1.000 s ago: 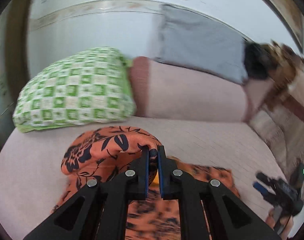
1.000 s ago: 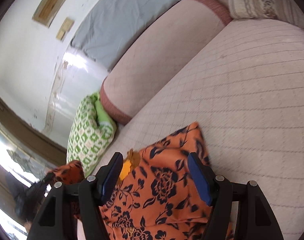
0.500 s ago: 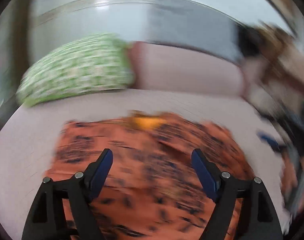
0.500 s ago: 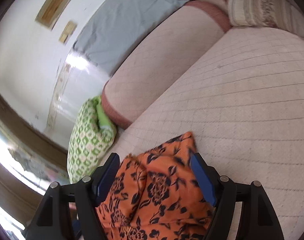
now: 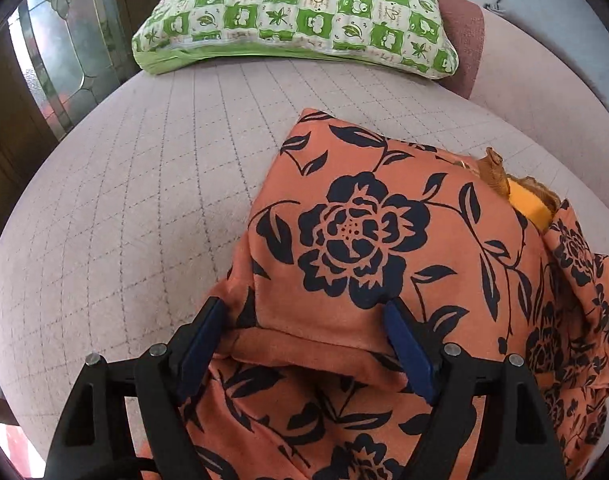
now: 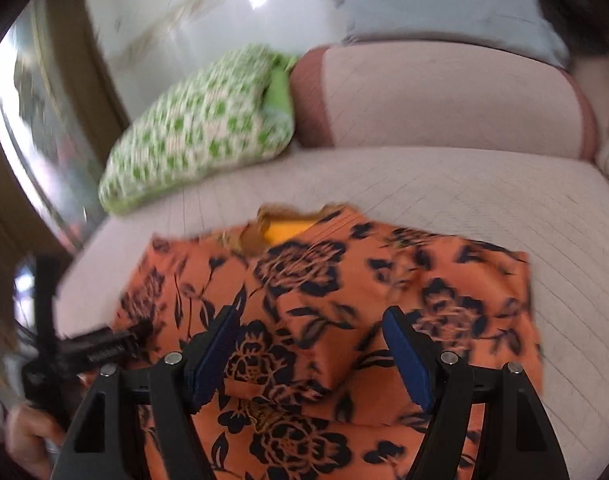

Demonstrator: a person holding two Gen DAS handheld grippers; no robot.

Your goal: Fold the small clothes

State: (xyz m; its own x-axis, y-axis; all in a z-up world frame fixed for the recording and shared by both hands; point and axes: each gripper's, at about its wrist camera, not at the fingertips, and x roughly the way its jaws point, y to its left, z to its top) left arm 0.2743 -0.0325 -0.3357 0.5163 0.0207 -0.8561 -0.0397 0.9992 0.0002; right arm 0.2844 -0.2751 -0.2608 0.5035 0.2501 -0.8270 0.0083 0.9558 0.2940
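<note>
An orange garment with black flowers [image 5: 360, 236] lies on the pale quilted sofa seat [image 5: 144, 200], one side folded over onto its middle. Its yellow neck lining [image 5: 530, 206] shows at the far right. My left gripper [image 5: 304, 324] hovers open over the near edge of the folded flap, its blue pads on either side of the cloth and not pressing it. In the blurred right wrist view the same garment [image 6: 444, 292] is spread out, and my right gripper [image 6: 312, 316] stands open above its middle, holding nothing. The left gripper [image 6: 104, 340] shows at the lower left, held by a hand [image 6: 28, 436].
A green and white checked pillow [image 5: 296, 12] leans at the back left of the seat, against the sofa backrest [image 6: 444, 96]. A grey cloth [image 6: 444, 4] hangs over the backrest. A glass door panel [image 5: 60, 52] stands beyond the seat's left edge.
My left gripper let go of the bunched cloth, opened wide and sank toward the garment's left side. The flap now lies flat. My right gripper rolled and swung across over the garment.
</note>
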